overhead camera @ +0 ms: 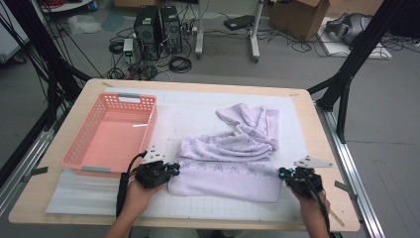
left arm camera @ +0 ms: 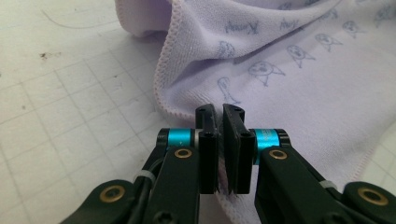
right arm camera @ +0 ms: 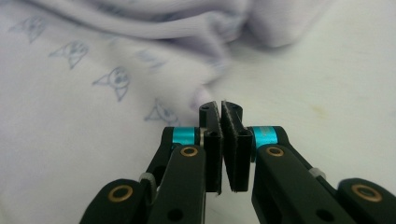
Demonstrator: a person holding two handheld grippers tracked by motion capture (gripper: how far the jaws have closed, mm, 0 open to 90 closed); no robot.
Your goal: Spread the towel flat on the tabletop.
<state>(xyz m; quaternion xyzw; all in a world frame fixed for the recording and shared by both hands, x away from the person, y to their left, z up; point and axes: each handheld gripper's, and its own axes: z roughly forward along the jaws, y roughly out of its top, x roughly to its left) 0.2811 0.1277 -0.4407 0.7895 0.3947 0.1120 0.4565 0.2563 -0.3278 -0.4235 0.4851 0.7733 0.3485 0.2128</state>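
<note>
A lilac towel (overhead camera: 233, 158) printed with small blue figures lies crumpled on the gridded white mat, bunched toward its far right. My left gripper (overhead camera: 177, 168) is at the towel's near left corner. In the left gripper view its jaws (left arm camera: 219, 109) are pressed together over the stitched hem of the towel (left arm camera: 303, 93), which runs under them. My right gripper (overhead camera: 281, 172) is at the near right corner. In the right gripper view its jaws (right arm camera: 219, 105) are closed at the puckered corner of the towel (right arm camera: 70, 116). Both grippers lie low against the mat.
An empty pink plastic basket (overhead camera: 151, 124) stands on the left of the table, just beyond my left hand. The wooden table edge (overhead camera: 327, 144) is close on the right. Behind the table are computer towers (overhead camera: 158, 27), cables and a cardboard box (overhead camera: 297, 17) on the floor.
</note>
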